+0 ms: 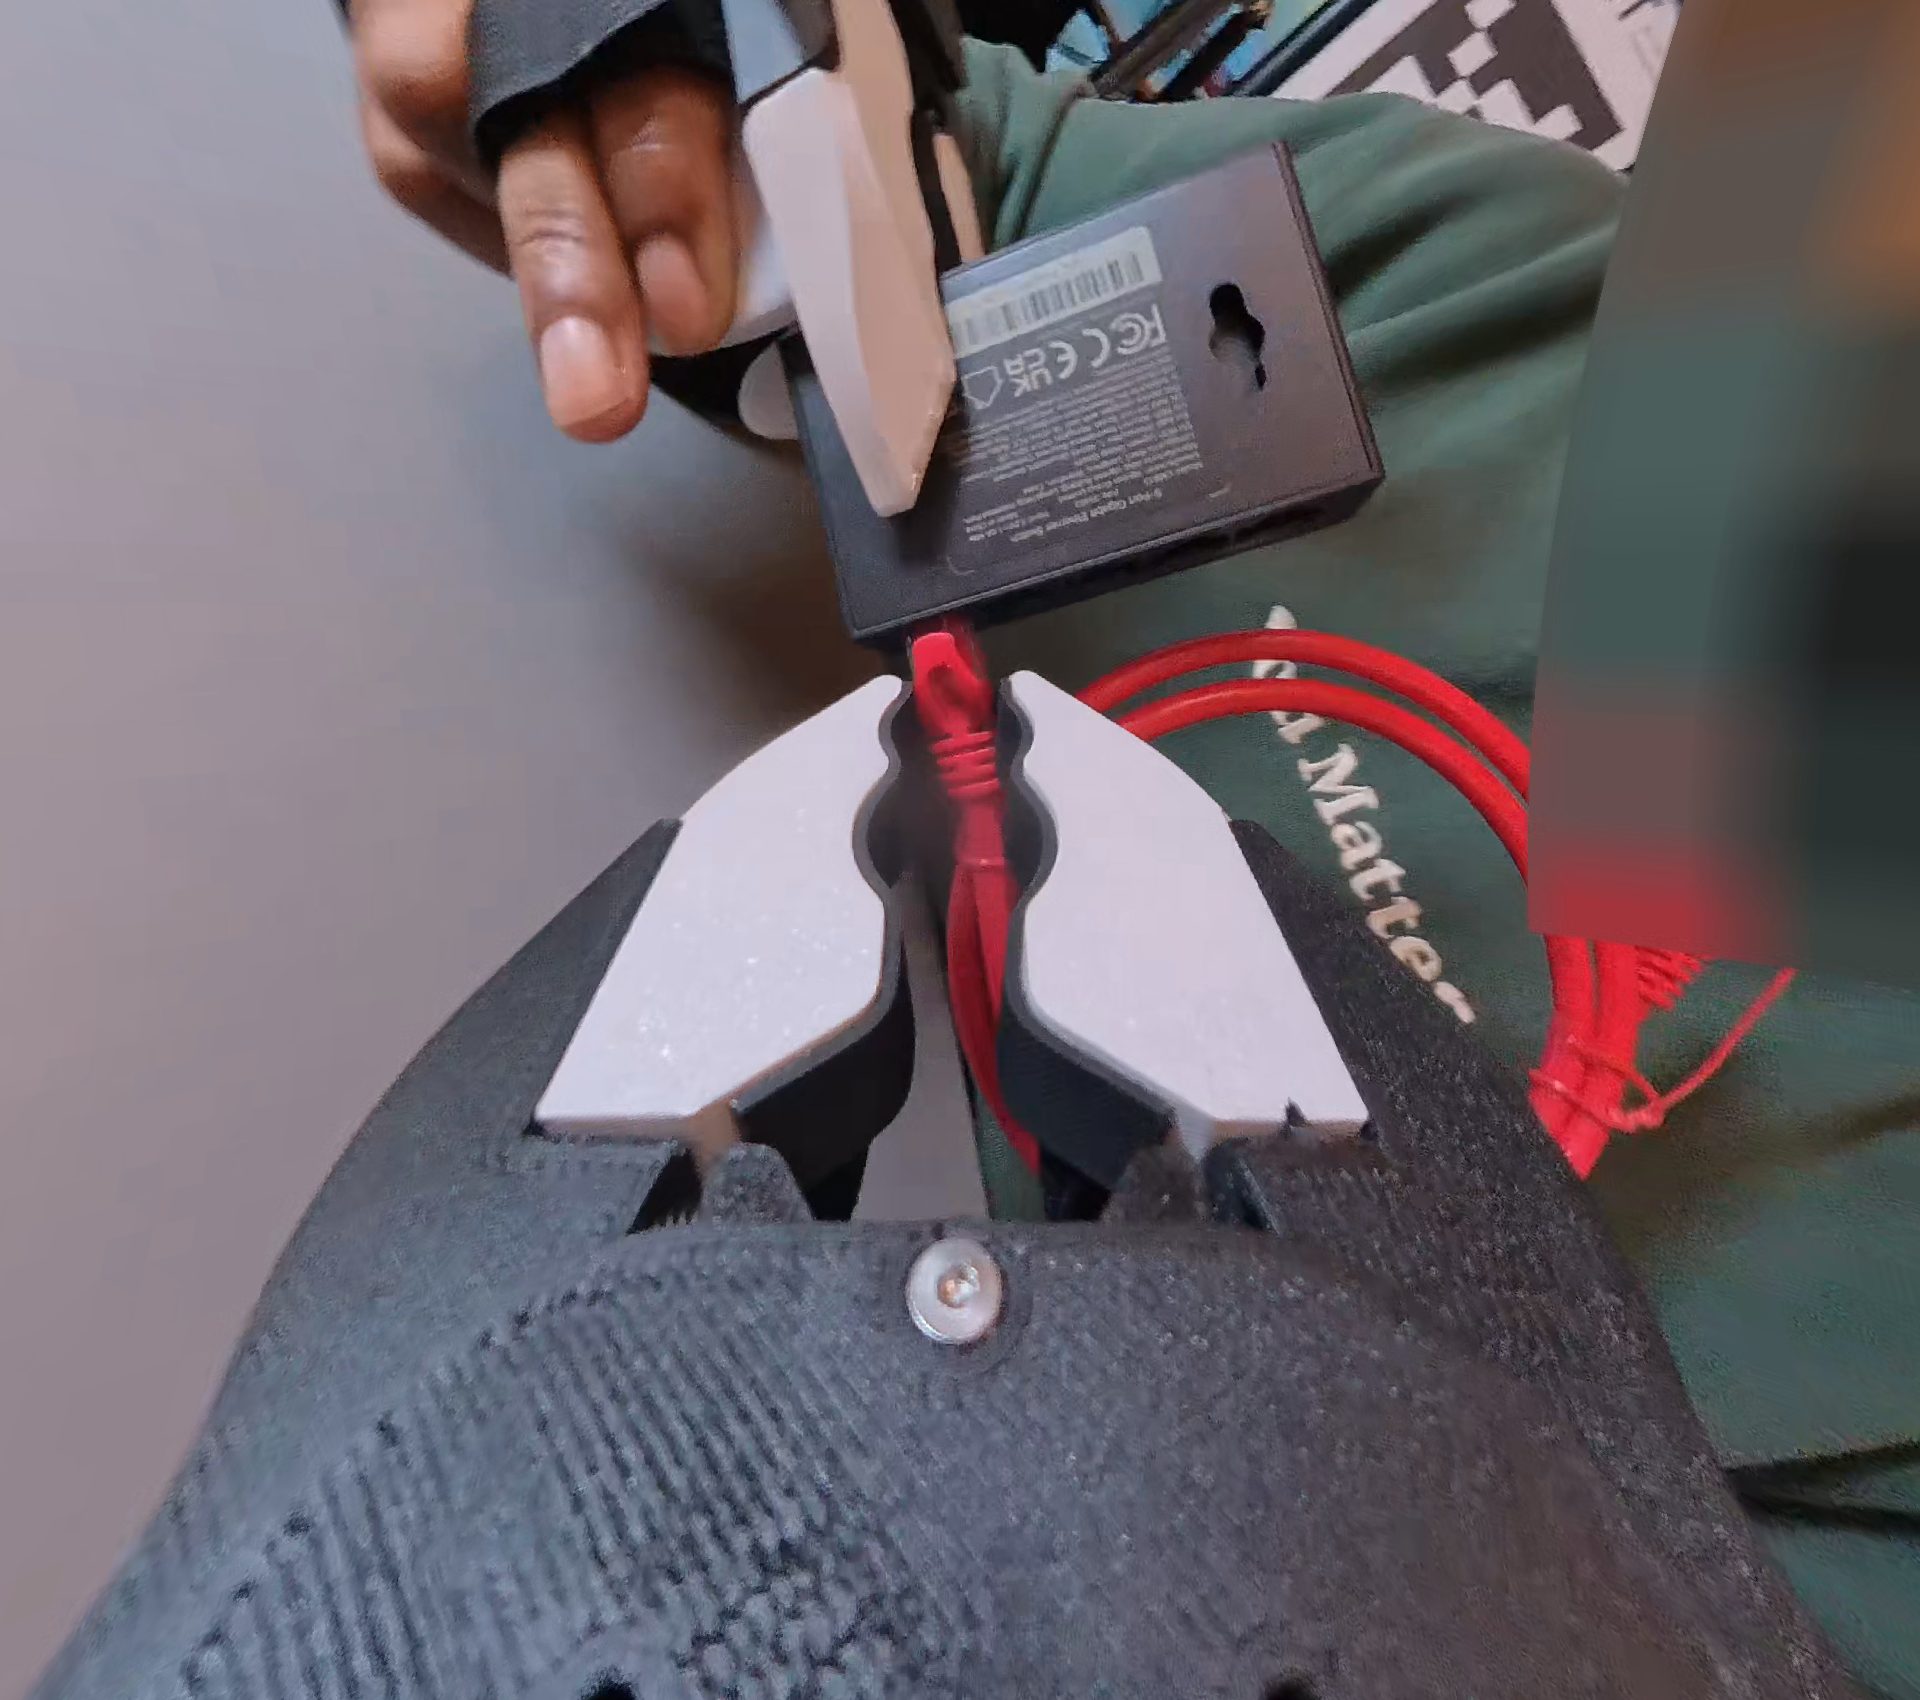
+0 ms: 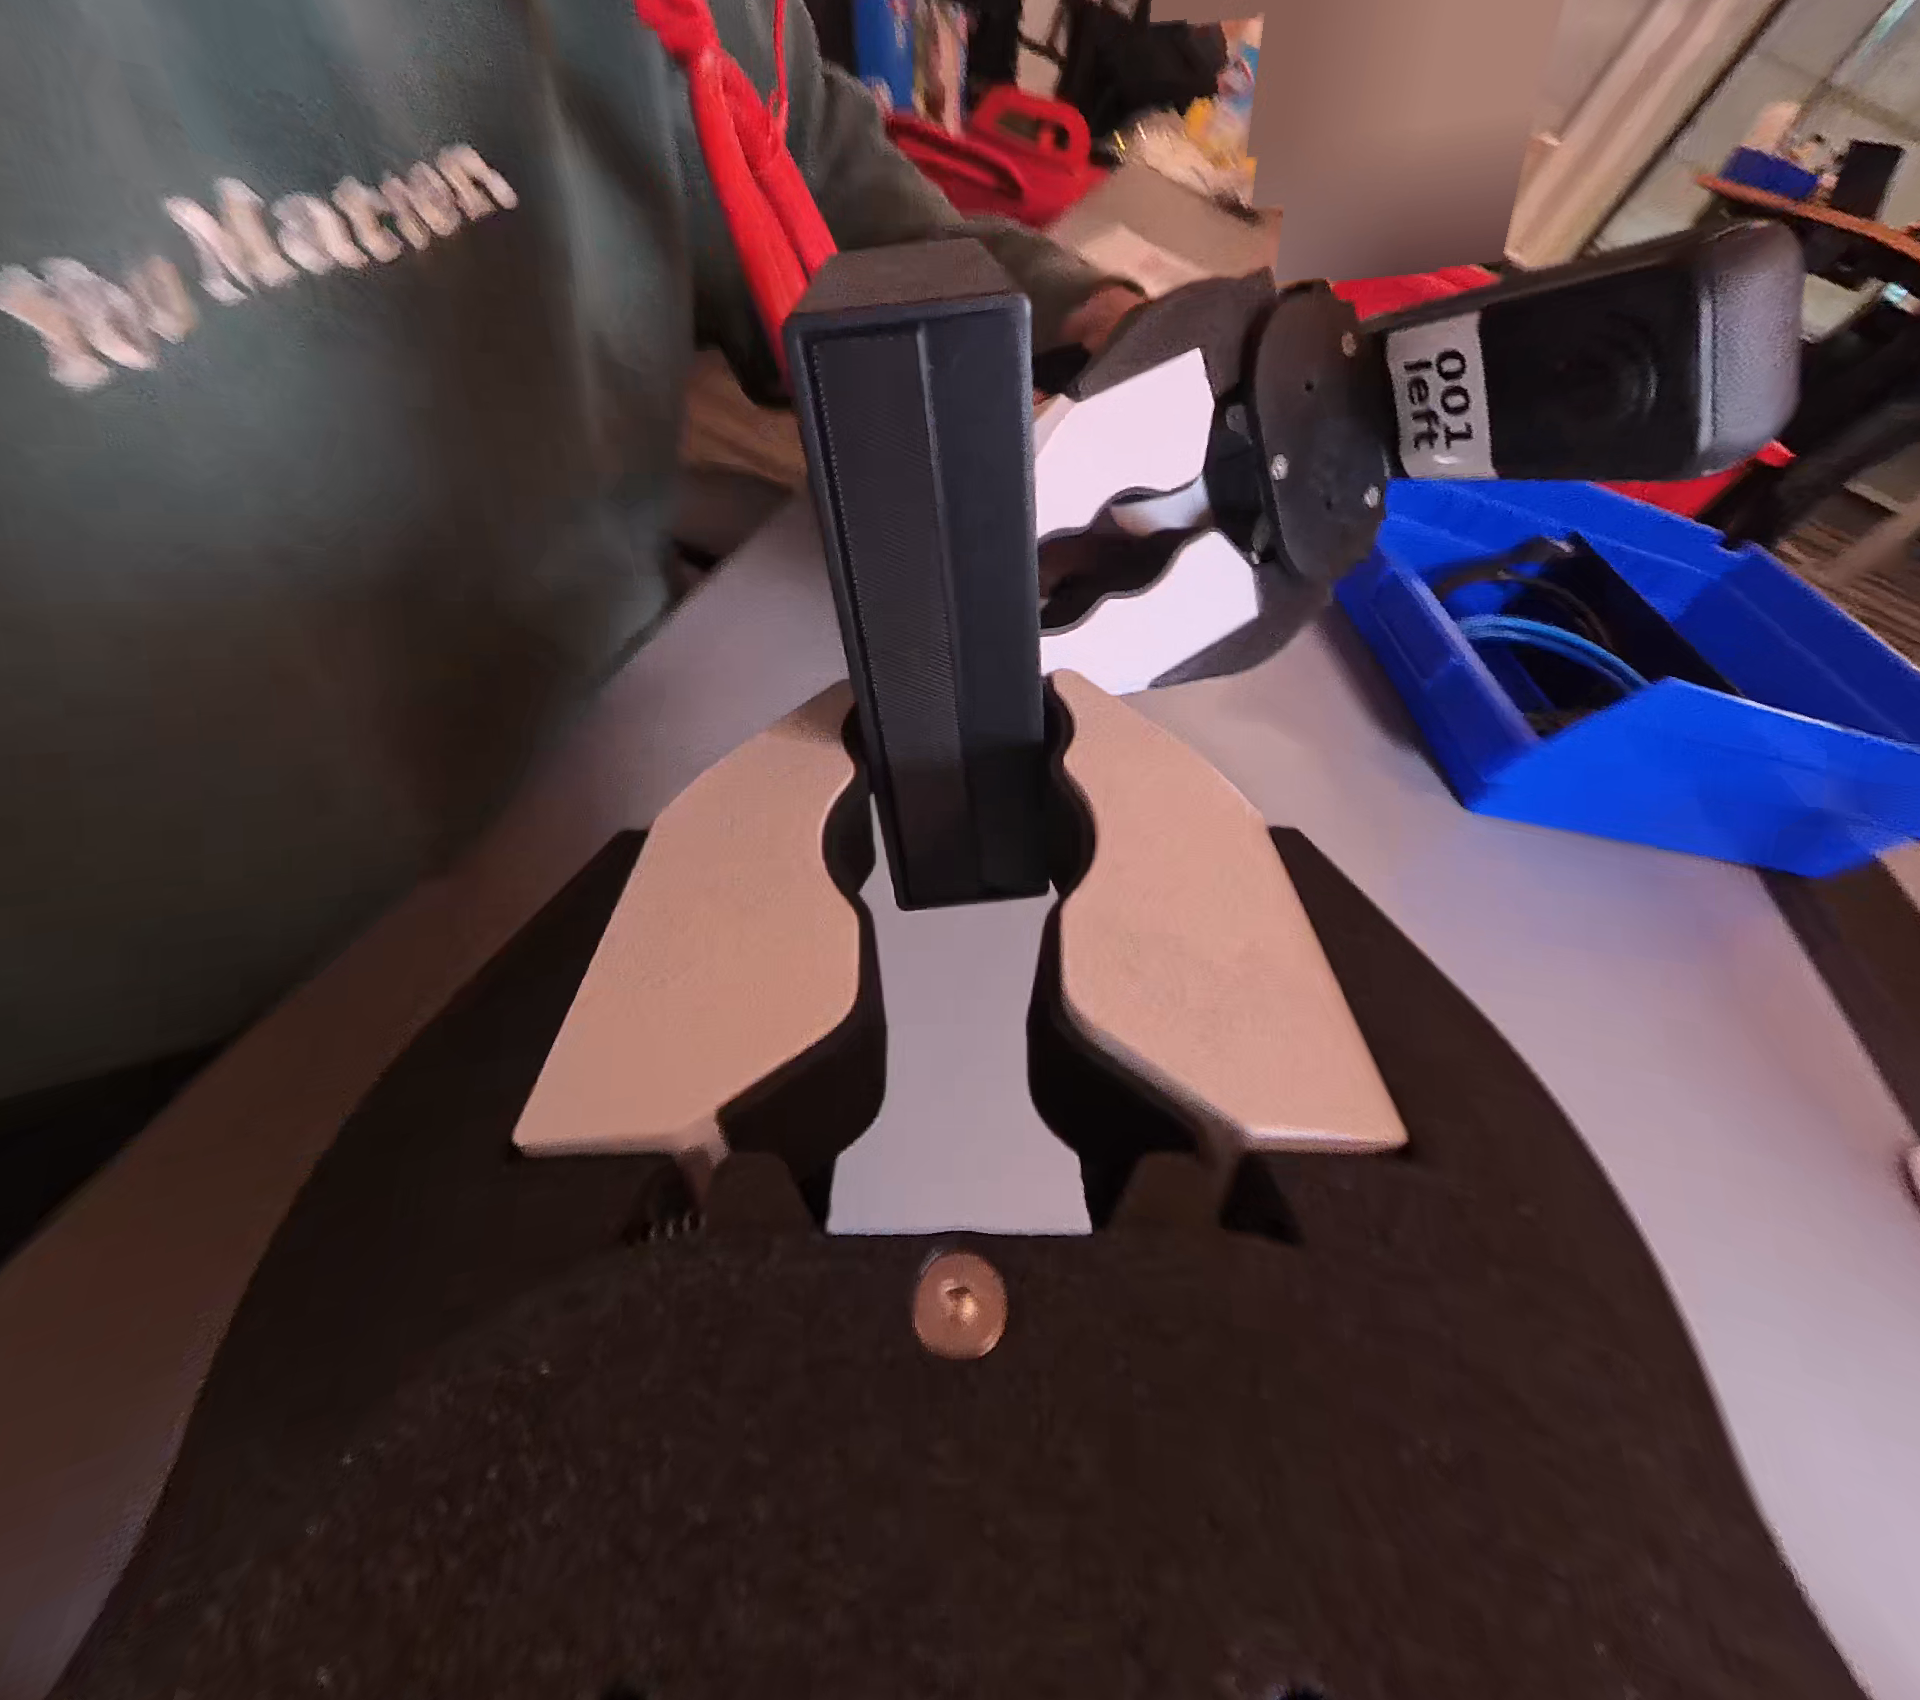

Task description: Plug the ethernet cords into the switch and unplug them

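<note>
A person's dark green sweatshirt [image 2: 312, 424] with pale lettering is filling the left of the right wrist view, and a red tassel [image 2: 753, 164] is hanging down its front. A blue bin [image 2: 1683, 757] is lying on the pale grey surface [image 2: 1299, 923], tipped open, with blue and black cables [image 2: 1558, 653] coiling inside. Red cases [image 2: 997, 154] and blurred clutter are sitting farther back, before glass partitions [image 2: 1766, 50]
</note>
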Action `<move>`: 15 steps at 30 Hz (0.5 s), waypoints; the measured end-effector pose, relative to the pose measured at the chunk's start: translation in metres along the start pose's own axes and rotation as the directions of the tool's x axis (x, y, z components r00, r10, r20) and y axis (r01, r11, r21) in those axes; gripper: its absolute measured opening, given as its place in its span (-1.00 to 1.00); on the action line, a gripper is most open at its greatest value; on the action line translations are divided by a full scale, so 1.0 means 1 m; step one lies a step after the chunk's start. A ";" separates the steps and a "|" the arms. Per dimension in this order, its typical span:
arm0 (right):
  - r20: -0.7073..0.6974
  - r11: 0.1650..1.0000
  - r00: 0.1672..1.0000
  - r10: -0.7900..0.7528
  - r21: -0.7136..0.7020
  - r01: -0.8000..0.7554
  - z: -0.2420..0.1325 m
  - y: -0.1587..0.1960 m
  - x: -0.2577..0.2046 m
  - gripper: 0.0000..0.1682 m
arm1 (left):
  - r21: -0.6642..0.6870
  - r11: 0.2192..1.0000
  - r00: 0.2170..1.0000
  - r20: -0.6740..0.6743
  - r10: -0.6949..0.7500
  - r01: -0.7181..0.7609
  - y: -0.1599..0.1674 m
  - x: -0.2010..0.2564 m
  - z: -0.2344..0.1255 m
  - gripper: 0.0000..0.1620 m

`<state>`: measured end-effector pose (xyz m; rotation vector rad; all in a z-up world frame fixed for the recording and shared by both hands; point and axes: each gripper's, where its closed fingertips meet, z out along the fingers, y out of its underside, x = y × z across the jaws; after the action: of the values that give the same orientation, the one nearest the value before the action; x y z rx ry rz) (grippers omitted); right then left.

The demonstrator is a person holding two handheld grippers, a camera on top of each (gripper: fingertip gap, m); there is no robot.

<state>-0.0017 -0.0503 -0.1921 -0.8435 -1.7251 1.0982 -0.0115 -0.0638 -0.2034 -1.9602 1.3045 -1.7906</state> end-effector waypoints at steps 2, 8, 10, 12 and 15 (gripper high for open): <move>-0.052 0.996 0.998 -0.036 -0.080 0.032 0.002 0.011 0.006 -0.64 | 0.001 1.000 0.999 0.045 -0.006 0.006 0.001 -0.012 -0.005 -0.84; -0.148 0.941 0.969 -0.199 -0.304 0.147 0.003 0.039 0.017 -0.63 | 0.002 0.997 0.990 0.118 -0.079 0.079 0.003 -0.031 -0.010 -0.85; -0.156 0.910 0.947 -0.280 -0.358 0.210 0.006 0.044 0.017 -0.62 | 0.001 0.995 0.988 0.117 -0.102 0.102 0.003 -0.030 -0.009 -0.85; -0.148 0.883 0.925 -0.351 -0.381 0.274 0.011 0.042 0.014 -0.62 | -0.005 0.993 0.986 0.115 -0.119 0.120 0.003 -0.030 -0.006 -0.85; -0.157 0.852 0.894 -0.419 -0.408 0.327 0.014 0.039 0.013 -0.63 | -0.007 0.990 0.983 0.118 -0.138 0.140 0.004 -0.032 -0.005 -0.85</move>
<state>-0.0165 -0.0285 -0.2262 -0.7804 -1.8150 0.3889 -0.0142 -0.0416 -0.2276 -2.1784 1.1740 -1.6986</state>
